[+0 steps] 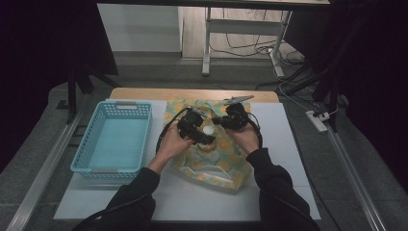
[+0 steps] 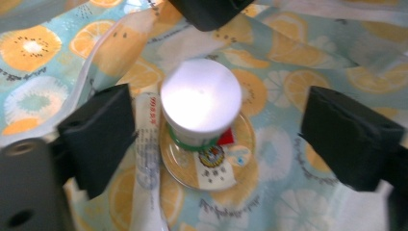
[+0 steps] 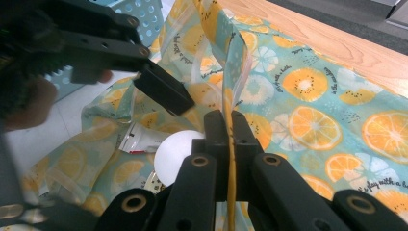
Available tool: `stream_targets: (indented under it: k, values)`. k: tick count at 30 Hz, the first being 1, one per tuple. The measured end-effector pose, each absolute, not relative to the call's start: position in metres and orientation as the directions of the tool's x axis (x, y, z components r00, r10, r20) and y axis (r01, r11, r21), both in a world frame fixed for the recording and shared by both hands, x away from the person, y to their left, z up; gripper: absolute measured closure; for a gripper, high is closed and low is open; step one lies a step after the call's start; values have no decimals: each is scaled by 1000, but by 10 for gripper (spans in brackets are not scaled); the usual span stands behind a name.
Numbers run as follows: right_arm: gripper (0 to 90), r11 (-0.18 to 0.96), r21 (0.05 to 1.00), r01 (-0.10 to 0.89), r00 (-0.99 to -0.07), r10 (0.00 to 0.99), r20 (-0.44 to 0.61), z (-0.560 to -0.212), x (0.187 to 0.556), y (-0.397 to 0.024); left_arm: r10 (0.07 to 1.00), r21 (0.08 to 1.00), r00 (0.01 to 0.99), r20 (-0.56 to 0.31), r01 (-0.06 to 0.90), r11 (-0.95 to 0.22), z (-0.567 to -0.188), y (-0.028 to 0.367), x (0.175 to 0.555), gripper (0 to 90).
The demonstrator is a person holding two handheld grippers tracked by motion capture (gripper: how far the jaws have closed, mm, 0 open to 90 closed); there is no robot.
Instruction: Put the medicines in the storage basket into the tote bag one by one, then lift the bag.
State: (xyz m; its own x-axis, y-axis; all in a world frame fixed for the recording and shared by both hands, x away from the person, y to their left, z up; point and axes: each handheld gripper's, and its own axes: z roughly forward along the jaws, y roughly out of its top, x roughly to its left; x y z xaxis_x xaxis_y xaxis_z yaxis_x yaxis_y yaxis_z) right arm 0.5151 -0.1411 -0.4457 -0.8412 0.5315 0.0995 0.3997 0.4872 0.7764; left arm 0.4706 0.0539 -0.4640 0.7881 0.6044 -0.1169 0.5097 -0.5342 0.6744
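Observation:
A zip bag printed with orange slices (image 1: 211,166) lies on the white mat, its mouth held up. Inside it stands a small jar with a white lid (image 2: 201,98) and a green band, beside a white sachet (image 2: 146,144). My left gripper (image 2: 223,132) hovers over the jar with its pads wide apart on either side, touching nothing. In the high view the left gripper (image 1: 206,138) sits just left of the lid (image 1: 208,130). My right gripper (image 3: 230,130) is shut on the bag's upper edge (image 3: 235,62) and lifts it. The lid (image 3: 179,154) shows below its jaws.
A light blue plastic basket (image 1: 89,139) stands to the left of the bag with nothing in it. The wooden table edge (image 1: 192,93) runs behind the mat. Bare white mat (image 1: 284,144) lies right of the bag and toward the person.

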Motion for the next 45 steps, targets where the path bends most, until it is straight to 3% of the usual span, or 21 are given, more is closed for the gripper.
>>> stream_targets:
  k: [6, 21, 32, 45]
  values:
    - [900, 483, 776, 406, -838, 535, 105, -447, 514, -143, 593, 700, 793, -138, 502, -508, -459, 61, 461, 4]
    - [900, 488, 776, 401, -843, 527, 104, -447, 512, -144, 518, 736, 834, -192, 472, -486, -456, 78, 426, 5]
    - [900, 492, 776, 396, -845, 525, 99, -446, 511, -142, 537, 731, 833, -135, 450, -513, -472, 82, 406, 0]
    - [900, 496, 774, 395, -846, 524, 96, -446, 510, -143, 507, 686, 848, -156, 462, -562, -493, 71, 399, 5]
